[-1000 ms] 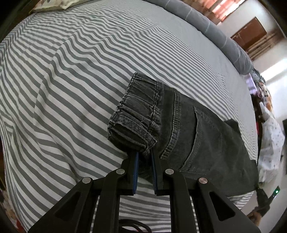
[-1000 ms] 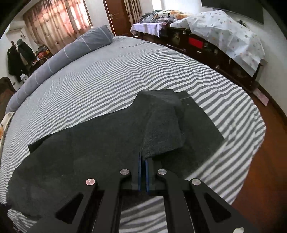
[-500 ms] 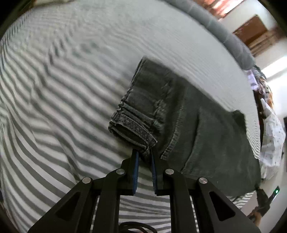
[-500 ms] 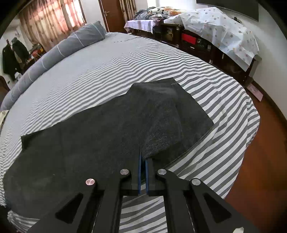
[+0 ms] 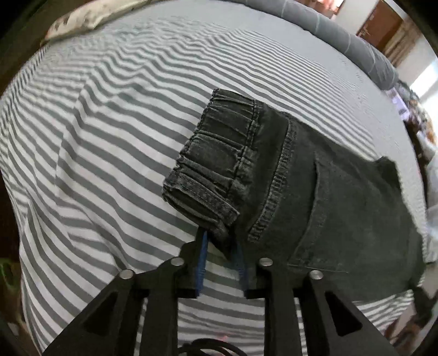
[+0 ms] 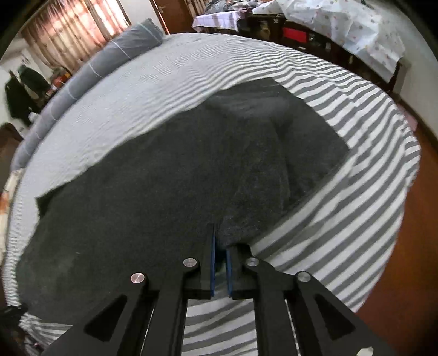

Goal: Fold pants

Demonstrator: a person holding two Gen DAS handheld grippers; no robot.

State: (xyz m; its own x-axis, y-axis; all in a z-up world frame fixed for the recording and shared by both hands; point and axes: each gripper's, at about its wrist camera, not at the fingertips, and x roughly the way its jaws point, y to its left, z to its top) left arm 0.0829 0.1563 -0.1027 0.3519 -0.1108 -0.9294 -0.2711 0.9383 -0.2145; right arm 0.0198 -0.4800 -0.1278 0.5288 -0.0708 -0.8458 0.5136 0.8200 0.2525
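Two black two-finger grippers with blue pads, one per hand. Left gripper [image 5: 220, 246]: jaws have just been opening and now stand a narrow way apart; the corner of the elastic waistband [image 5: 219, 164] of one pair of dark grey denim pants [image 5: 314, 197] sits between the pads, the left pad clear of the cloth with striped sheet showing in the gap, so the hold looks released. Right gripper [image 6: 220, 246]: jaws have likewise just been opening, to a slim slit; a fold of the pants' leg fabric [image 6: 246, 213] runs down to the tips, and whether the pads still press on it cannot be told from this view. The pants lie flat on the bed, near its front edge, waistband end toward the left gripper, leg end [image 6: 273, 90] toward the right, with one leg layer doubled back over the other in a raised hump. One back pocket [image 5: 350, 208] shows on the seat. Beneath: one grey-and-white striped bedsheet [image 5: 109, 137], rumpled in shallow creases. Along the far edge, one long grey bolster [image 6: 82, 71]. One patterned pillow [image 5: 90, 16] at a far corner. Beyond: pink-brown curtains [image 6: 74, 30], one brown wooden door [image 6: 167, 13], one white dotted cloth [image 6: 342, 22] draped over dark furniture, red-brown wooden floor [image 6: 416, 246].
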